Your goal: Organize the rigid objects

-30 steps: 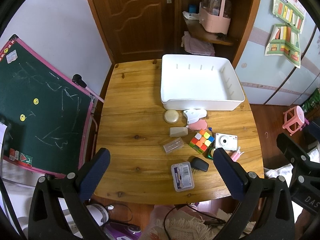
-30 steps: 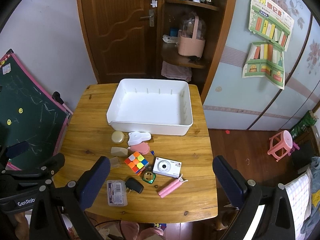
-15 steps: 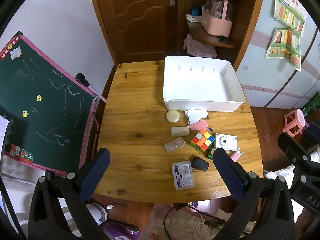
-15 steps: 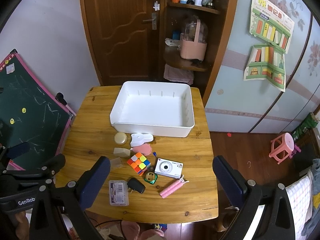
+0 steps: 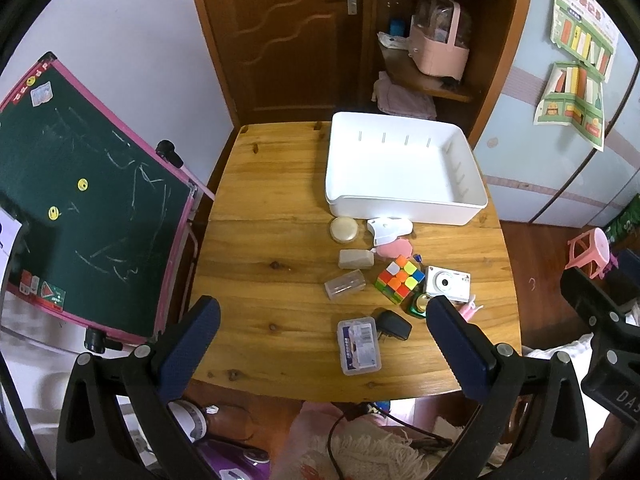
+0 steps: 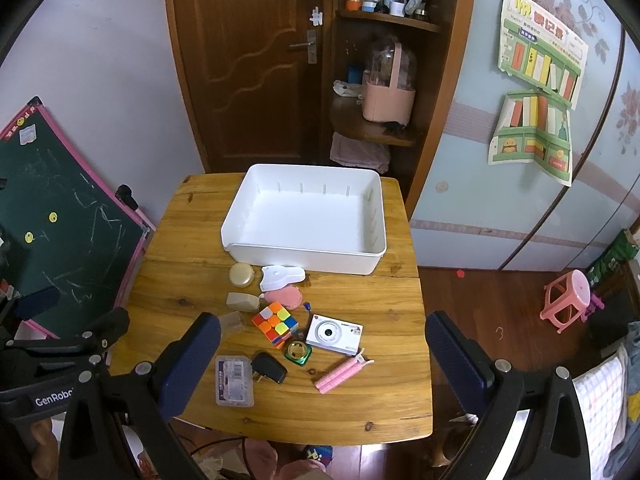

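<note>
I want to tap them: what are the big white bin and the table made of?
The big white rectangular bin looks like smooth moulded plastic: even colour, rounded corners. The yellow-brown table looks like varnished wood: grain lines, dark knots, slight shine.

Pink clips (image 5: 471, 307) — mostly hidden, left tool (image 5: 322, 346).

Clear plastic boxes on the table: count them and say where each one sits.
2. A labelled clear box lies near the front edge, beside the black charger. A smaller clear box lies left of the cube.
</note>
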{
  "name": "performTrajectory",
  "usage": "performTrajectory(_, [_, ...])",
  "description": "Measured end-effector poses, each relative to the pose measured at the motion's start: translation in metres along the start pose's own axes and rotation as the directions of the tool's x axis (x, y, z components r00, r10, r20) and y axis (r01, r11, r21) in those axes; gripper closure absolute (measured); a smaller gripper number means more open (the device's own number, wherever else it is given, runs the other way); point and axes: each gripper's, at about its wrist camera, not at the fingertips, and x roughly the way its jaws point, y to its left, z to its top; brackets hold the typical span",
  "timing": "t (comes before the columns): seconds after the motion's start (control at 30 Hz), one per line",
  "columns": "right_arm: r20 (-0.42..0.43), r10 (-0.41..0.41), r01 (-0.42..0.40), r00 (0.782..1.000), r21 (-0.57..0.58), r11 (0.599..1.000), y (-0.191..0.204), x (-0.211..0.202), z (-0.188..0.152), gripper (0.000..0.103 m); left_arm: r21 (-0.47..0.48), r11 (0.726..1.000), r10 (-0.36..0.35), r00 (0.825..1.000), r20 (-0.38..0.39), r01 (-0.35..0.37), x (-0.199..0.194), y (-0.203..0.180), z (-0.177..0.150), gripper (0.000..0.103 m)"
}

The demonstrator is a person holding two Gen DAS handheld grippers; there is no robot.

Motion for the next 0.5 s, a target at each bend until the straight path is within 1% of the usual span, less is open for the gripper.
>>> performTrajectory(0.27, [0.0,0.002,-0.002,1.0,0.005,1.0,-0.015,-0.002,-0.01,0.001,-0.003,1.0,-0.004,1.0,0.007,0.004,0.001,-0.007,-0.008,0.001])
performTrajectory(0.5, [-0.013,0.008,-0.008,1.0,0.013,1.0,-0.026,0.003,-0.018,0.001,0.002,1.0,-0.001,1.0,-0.006,0.001,0.006,-0.016,-0.015,0.001])
